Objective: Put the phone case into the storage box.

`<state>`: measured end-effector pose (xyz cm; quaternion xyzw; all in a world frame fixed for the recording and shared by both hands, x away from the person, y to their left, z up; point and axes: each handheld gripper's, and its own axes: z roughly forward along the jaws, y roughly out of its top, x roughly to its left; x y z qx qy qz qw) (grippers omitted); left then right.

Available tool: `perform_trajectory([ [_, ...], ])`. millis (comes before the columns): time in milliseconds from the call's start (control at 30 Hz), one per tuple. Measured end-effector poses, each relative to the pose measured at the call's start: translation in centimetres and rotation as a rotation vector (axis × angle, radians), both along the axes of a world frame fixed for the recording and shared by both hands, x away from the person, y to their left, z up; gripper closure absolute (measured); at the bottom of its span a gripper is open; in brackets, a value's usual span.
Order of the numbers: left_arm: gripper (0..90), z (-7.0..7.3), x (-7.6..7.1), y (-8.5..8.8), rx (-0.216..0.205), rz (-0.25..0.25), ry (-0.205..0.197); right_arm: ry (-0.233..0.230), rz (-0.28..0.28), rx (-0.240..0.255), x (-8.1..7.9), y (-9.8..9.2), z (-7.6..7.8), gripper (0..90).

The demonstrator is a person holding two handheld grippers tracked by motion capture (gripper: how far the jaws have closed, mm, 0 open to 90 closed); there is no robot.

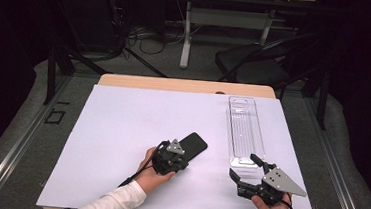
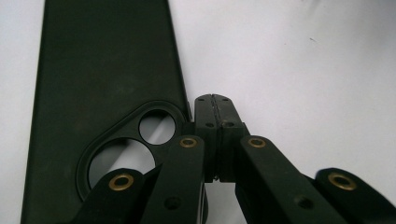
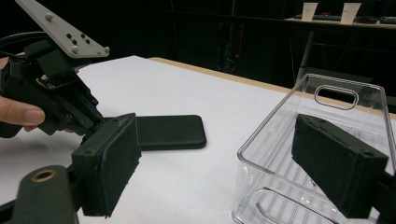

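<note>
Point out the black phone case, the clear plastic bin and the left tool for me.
black phone case [image 1: 196, 143]: high view, its flat back.
clear plastic bin [image 1: 244, 132]: high view, its ribbed floor.
left tool [image 2: 215, 107]: left gripper view, the closed jaw tips.

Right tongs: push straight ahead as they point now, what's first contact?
Likely the near end wall of the clear tray. The right tongs are open and aimed at it; in the right gripper view one pad already overlaps the tray. Depth is unclear, so the exact contact point is uncertain.
</note>
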<state>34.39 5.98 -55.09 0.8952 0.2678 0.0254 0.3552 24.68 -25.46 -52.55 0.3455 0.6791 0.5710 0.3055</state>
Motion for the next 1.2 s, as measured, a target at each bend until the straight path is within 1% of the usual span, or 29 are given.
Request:
perform_trajectory([
  [467,90.0,0.1,0.6,0.8,-0.007,0.025,0.002,0.002,0.002,-0.001,0.0,0.0,0.0,14.3],
  [967,90.0,0.1,0.7,1.0,-0.003,0.035,-0.003,0.002,0.004,0.000,0.0,0.0,0.0,14.3],
  [1200,89.8,0.4,0.6,1.2,-0.021,0.038,-0.005,0.000,0.003,0.003,0.0,0.0,0.0,14.3],
])
